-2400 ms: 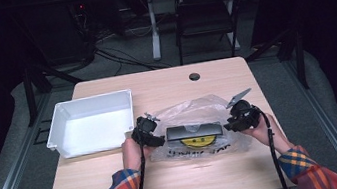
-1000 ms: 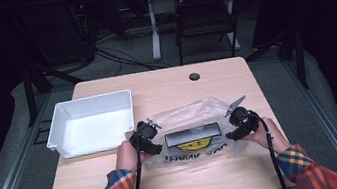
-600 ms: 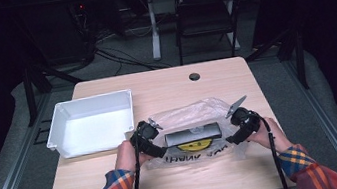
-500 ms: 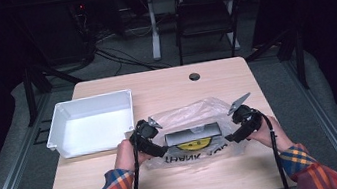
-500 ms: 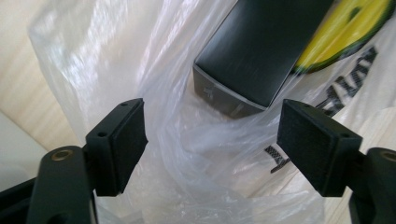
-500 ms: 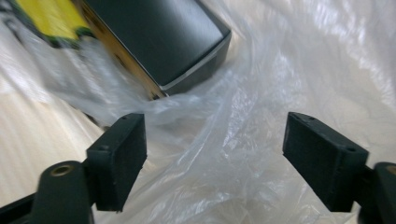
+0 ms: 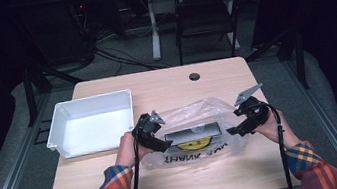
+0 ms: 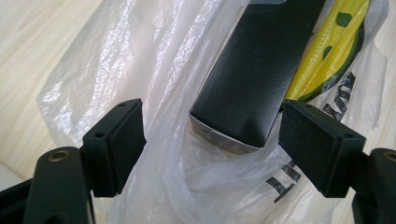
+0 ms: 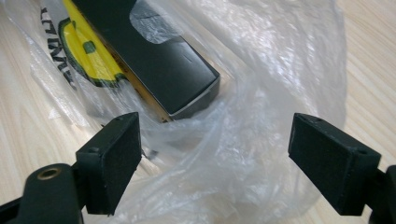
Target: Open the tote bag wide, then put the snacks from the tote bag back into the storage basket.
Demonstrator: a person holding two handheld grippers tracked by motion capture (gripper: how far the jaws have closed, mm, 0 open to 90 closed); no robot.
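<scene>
Dark, flat box point(image 8: 254, 79) lies inside the clear plastic bag point(image 7: 197, 130) mid-table, right of the white tray point(image 7: 91, 122). Both grippers, left point(image 7: 160, 145) and right point(image 7: 235, 130), have just opened wide, holding nothing; regrip loose film only, clear of the box.

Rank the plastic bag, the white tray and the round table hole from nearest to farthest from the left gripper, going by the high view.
From the left gripper:
1. Plastic bag, right beside it, toward the table's middle.
2. White tray, on the table's left side.
3. Round table hole, near the far edge.
</scene>
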